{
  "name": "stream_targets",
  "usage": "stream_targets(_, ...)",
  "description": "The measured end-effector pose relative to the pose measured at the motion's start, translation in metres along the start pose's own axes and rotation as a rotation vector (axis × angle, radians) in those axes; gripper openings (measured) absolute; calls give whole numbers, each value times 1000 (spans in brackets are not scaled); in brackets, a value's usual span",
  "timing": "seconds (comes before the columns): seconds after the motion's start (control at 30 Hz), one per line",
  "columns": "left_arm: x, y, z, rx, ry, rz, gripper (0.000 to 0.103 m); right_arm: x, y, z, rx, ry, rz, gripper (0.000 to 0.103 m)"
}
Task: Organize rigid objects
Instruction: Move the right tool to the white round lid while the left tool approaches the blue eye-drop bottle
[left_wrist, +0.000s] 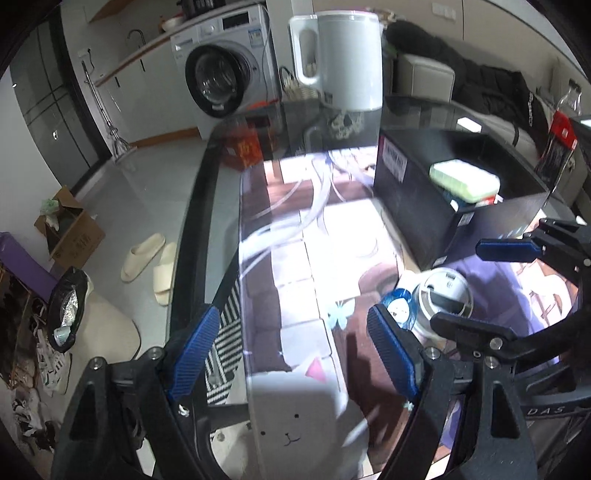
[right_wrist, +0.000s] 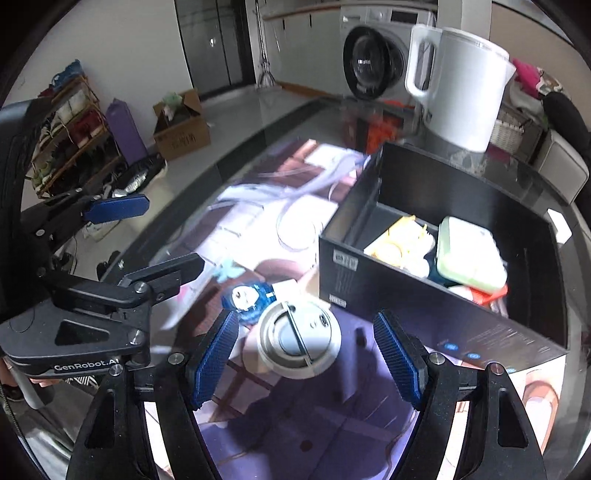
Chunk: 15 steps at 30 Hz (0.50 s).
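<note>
Beside black open box (right_wrist: 424, 266) on table (right_wrist: 258, 122): right tool (right_wrist: 306, 363) spread astride white round-lidded cup (right_wrist: 299, 341), poised to grip; left tool (left_wrist: 291, 354) spread, empty, standing off.

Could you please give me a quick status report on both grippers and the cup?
Both grippers open: left gripper empty, right gripper around the white cup, not closed. Cup upright on the mat. Black box close beside it.
</note>
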<state>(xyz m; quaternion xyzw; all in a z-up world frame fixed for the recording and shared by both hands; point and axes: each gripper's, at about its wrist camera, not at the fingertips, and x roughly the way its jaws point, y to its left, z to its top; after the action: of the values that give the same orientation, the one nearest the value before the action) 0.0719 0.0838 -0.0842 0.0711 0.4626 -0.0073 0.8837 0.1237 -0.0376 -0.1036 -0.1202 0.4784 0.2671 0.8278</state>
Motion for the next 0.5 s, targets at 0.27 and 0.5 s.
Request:
stream_targets(0.27, 15, -3, -5, 8, 65, -3, 82, 29, -8, -1, 17, 76, 23, 55)
stream_targets(0.5, 16, -17, -3, 47, 64, -38, 82, 22, -13, -6, 6, 80, 4, 50)
